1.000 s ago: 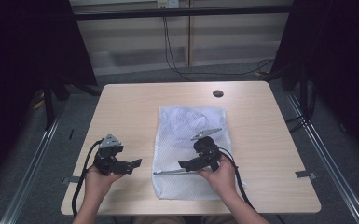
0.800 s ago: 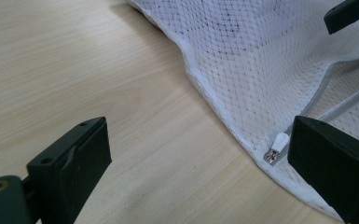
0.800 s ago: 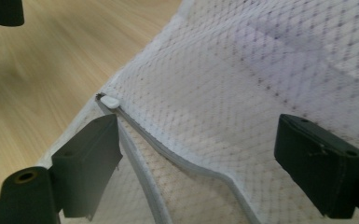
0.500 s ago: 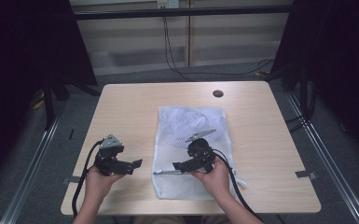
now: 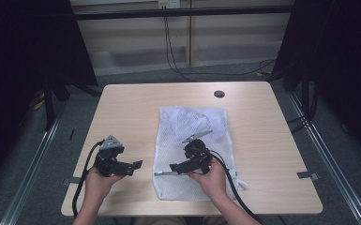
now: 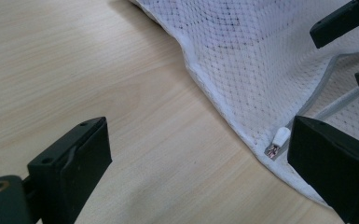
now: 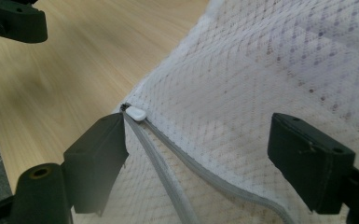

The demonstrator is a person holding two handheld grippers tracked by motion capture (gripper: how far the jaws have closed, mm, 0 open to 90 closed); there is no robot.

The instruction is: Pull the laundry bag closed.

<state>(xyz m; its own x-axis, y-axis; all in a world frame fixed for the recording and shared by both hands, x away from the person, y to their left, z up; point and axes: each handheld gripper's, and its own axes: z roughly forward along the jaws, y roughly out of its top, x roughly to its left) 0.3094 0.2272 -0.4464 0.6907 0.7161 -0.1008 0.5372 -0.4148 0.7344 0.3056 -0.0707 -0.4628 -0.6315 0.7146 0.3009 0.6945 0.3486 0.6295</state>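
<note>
A white mesh laundry bag (image 5: 192, 126) lies flat on the wooden table (image 5: 131, 117). Its grey zipper (image 5: 166, 173) runs across its near part and ends in a white pull (image 7: 135, 113) at the bag's left edge. My right gripper (image 5: 175, 168) hovers over the bag and points left. It stands open astride the zipper (image 7: 168, 186), its jaws having closed a little without pressing on it. My left gripper (image 5: 133, 166) is open over bare wood just left of the bag, the pull (image 6: 281, 137) beside its right jaw.
A dark round cable hole (image 5: 219, 93) sits near the table's far edge. Cables trail from both grippers toward the near edge. Bare wood lies left and right of the bag. Dark curtains and metal frame rails flank the table.
My right gripper has slid a little to the left over the bag, toward the zipper's end. The left gripper has stayed where it was.
</note>
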